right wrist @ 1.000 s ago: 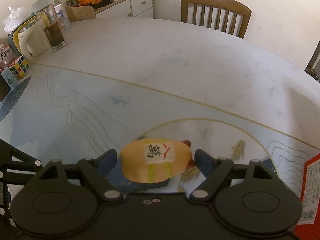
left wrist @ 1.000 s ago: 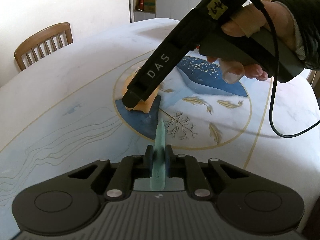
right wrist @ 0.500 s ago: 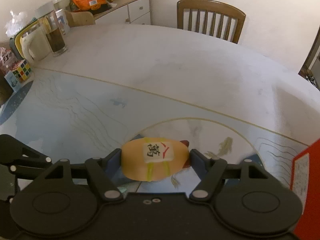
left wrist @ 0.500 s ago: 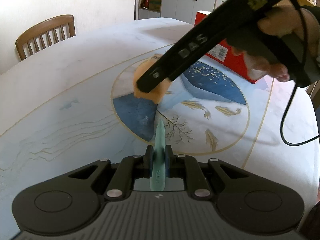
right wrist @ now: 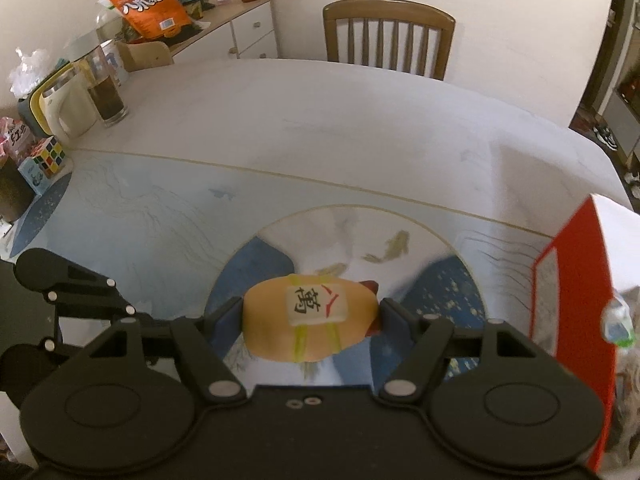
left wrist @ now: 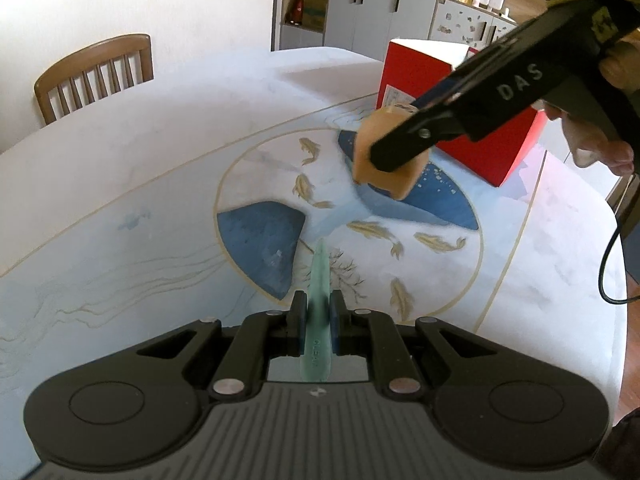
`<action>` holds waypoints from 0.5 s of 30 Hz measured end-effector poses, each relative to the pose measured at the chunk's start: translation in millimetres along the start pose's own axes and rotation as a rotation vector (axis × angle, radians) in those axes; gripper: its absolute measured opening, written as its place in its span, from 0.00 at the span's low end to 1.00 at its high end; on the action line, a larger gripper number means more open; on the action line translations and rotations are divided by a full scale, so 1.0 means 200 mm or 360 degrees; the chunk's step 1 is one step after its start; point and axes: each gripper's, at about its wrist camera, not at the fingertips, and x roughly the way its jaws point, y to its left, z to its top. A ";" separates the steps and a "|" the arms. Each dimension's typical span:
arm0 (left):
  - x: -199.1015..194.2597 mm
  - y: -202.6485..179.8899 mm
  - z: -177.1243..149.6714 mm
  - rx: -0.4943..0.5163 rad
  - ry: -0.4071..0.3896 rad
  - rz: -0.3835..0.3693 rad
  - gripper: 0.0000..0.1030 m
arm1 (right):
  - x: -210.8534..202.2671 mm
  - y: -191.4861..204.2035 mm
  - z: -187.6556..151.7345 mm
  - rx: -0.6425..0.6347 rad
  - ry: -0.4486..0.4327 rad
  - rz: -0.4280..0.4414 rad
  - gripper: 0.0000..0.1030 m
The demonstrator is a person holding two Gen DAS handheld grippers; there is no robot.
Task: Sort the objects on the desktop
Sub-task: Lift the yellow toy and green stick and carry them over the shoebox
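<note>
Above the patterned counter (left wrist: 120, 184), the right claw (right wrist: 311, 322) grips an orange mahjong-tile toy (right wrist: 310, 326), lifted near a red box (left wrist: 460, 120); the left claw (left wrist: 318, 324) pinches a green blade-shaped tool (left wrist: 320, 304). Neither is yet placed.

A wooden chair (right wrist: 388, 36) stands at twelve o'clock; a kettle (right wrist: 66, 110) and a glass (right wrist: 108, 98) at ten.

Black right gripper (left wrist: 394, 148) marked "DAS", yellow tag, trailing black cable (left wrist: 610, 256)
</note>
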 end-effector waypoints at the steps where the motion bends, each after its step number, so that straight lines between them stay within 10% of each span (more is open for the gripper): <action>1: -0.01 -0.01 0.01 -0.0002 -0.0005 0.0000 0.10 | -0.02 -0.01 -0.01 0.0005 -0.0003 0.0002 0.71; 15: -0.11 -0.16 0.15 -0.0041 -0.0089 -0.0016 0.10 | -0.30 -0.14 -0.11 0.0037 -0.0063 -0.0027 0.71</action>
